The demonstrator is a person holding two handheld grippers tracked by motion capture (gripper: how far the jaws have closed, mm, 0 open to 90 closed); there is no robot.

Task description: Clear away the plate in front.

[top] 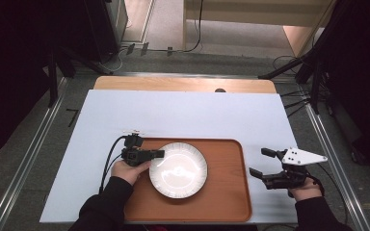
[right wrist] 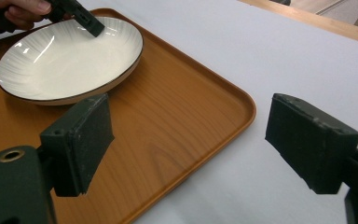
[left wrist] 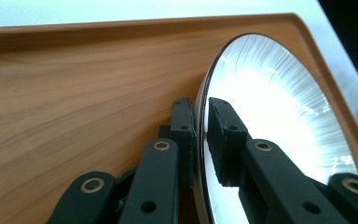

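A white ribbed plate [top: 178, 169] with a dark rim lies on a brown wooden tray [top: 221, 192]. My left gripper [top: 161, 154] reaches in from the tray's left and is shut on the plate's left rim. In the left gripper view, one jaw sits under the rim and the other on the inside of the plate [left wrist: 270, 107], with the gripper [left wrist: 198, 107] pinching the edge above the tray [left wrist: 74, 93]. My right gripper [top: 259, 161] is open over the white table just right of the tray. Nothing lies between its pads [right wrist: 81, 140], and it faces the plate [right wrist: 65, 56] and tray [right wrist: 168, 121].
A white cover [top: 183, 115] spreads over the table, with a strip of bare wood [top: 183, 84] along the far edge. Dark stands and cables line both sides of the floor. The person's left hand [right wrist: 23, 11] shows behind the plate.
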